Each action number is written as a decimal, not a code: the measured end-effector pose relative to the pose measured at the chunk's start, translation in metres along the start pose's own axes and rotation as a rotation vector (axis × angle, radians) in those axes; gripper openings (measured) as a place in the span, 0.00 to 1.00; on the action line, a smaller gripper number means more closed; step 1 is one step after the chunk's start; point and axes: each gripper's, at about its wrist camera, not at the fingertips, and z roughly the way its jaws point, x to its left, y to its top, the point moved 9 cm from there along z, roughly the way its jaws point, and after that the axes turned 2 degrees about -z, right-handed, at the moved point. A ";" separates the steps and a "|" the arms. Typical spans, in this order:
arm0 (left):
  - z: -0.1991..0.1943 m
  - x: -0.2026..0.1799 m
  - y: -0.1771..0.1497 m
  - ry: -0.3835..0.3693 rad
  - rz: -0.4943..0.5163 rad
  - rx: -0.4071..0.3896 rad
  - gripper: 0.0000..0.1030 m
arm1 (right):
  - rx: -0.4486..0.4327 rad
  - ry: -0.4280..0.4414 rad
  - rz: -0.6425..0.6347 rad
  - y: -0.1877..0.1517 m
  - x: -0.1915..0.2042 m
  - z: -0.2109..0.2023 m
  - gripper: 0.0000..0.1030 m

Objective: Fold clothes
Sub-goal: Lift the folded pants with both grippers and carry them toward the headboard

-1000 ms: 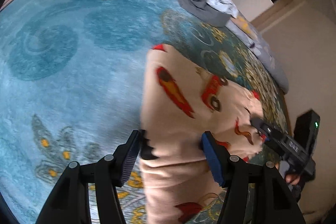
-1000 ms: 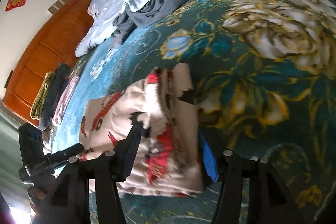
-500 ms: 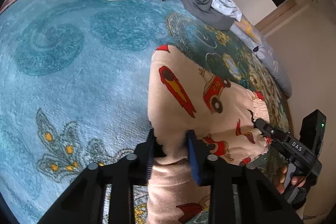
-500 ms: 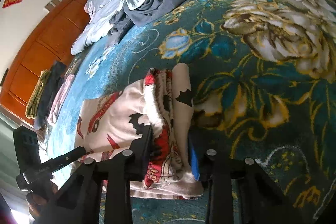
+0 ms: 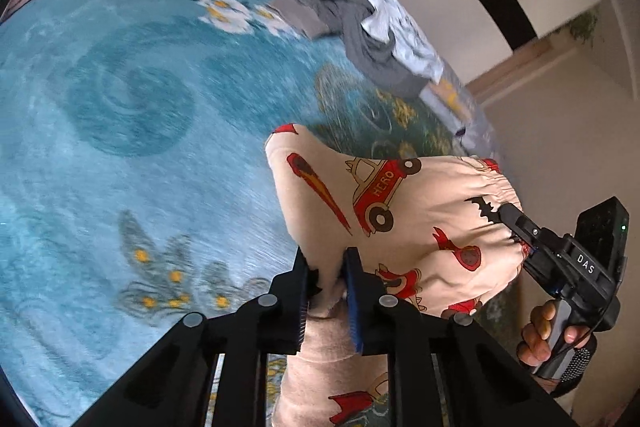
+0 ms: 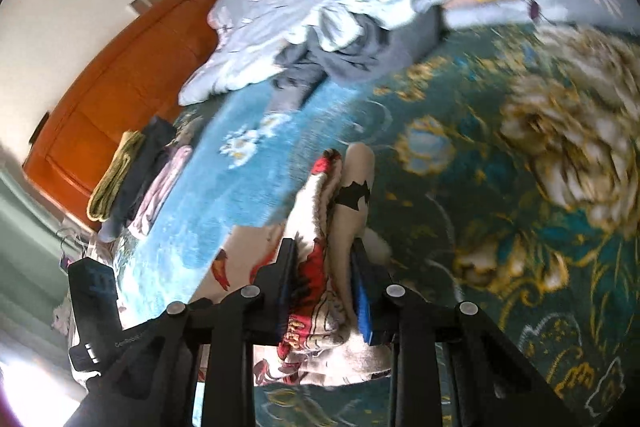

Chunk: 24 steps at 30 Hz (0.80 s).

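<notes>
A bed spread with a blue-and-teal floral blanket (image 5: pixel 120 131) carries everything. On it lie cream pyjama trousers (image 5: pixel 400 211) printed with red cars — a heap of grey and pale-blue clothes (image 6: pixel 340 39) near the far edge — and folded garments (image 6: pixel 132 179) stacked by the wooden headboard (image 6: pixel 120 83).

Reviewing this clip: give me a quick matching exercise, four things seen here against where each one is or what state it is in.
Things:
1. printed garment
2. grey clothes pile
3. folded stack
4. left gripper

Places or states:
A. lying unfolded beside the pale bedding at the far end of the bed
B. shut on beige fabric
C. held by both grippers over the blue-green blanket
D. at the bed's edge beside the orange wooden cabinet

Pairs: 1-C, 2-A, 3-D, 4-B
</notes>
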 end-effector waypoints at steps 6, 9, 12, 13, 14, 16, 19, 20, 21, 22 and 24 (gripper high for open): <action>-0.055 0.030 0.033 -0.016 -0.047 -0.092 0.17 | 0.017 0.042 -0.099 0.018 0.065 0.018 0.26; -0.094 0.051 0.057 -0.002 -0.056 -0.166 0.17 | 0.037 0.087 -0.138 0.028 0.108 0.036 0.26; -0.135 0.073 0.084 0.019 -0.066 -0.240 0.17 | 0.049 0.160 -0.189 0.041 0.165 0.057 0.26; -0.150 0.080 0.095 0.028 -0.064 -0.265 0.17 | 0.054 0.191 -0.206 0.046 0.186 0.065 0.26; -0.165 0.086 0.105 0.036 -0.062 -0.291 0.17 | 0.059 0.217 -0.220 0.051 0.204 0.071 0.26; -0.193 0.099 0.129 0.055 -0.061 -0.342 0.17 | 0.069 0.273 -0.253 0.063 0.242 0.085 0.25; -0.231 0.120 0.169 0.086 -0.064 -0.417 0.17 | 0.085 0.374 -0.310 0.090 0.309 0.106 0.25; -0.243 0.126 0.182 0.096 -0.065 -0.442 0.17 | 0.089 0.406 -0.327 0.099 0.331 0.113 0.25; -0.256 0.133 0.195 0.106 -0.066 -0.467 0.17 | 0.091 0.440 -0.343 0.109 0.352 0.119 0.25; -0.268 0.140 0.208 0.117 -0.068 -0.492 0.17 | 0.092 0.475 -0.362 0.120 0.376 0.126 0.25; -0.294 0.153 0.235 0.137 -0.070 -0.542 0.17 | 0.092 0.522 -0.397 0.139 0.413 0.137 0.25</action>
